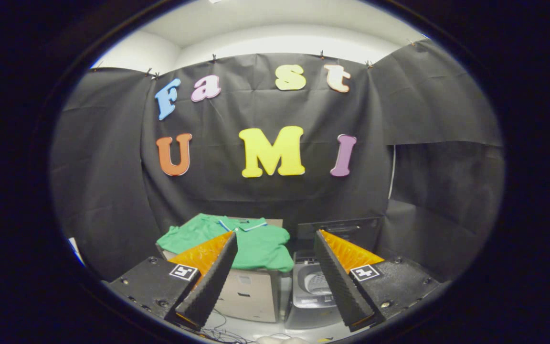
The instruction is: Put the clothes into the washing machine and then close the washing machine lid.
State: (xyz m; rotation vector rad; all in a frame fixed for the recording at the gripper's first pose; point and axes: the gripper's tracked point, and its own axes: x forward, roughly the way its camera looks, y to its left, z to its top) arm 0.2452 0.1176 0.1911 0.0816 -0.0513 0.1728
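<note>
A green polo shirt (251, 241) with a white-trimmed collar lies spread over the top of a cardboard box (248, 294), beyond my left finger. To the right of the box stands a small grey top-loading washing machine (309, 291) with its dark lid (346, 228) raised upright at the back; the drum opening (318, 283) shows between my fingers. My gripper (275, 236) is open, held well back from both, with nothing between the fingers.
Black cloth walls close in the booth behind and to both sides. Loose cables (222, 332) lie on the pale floor in front of the box. A white cord (391, 172) hangs down the wall at the right.
</note>
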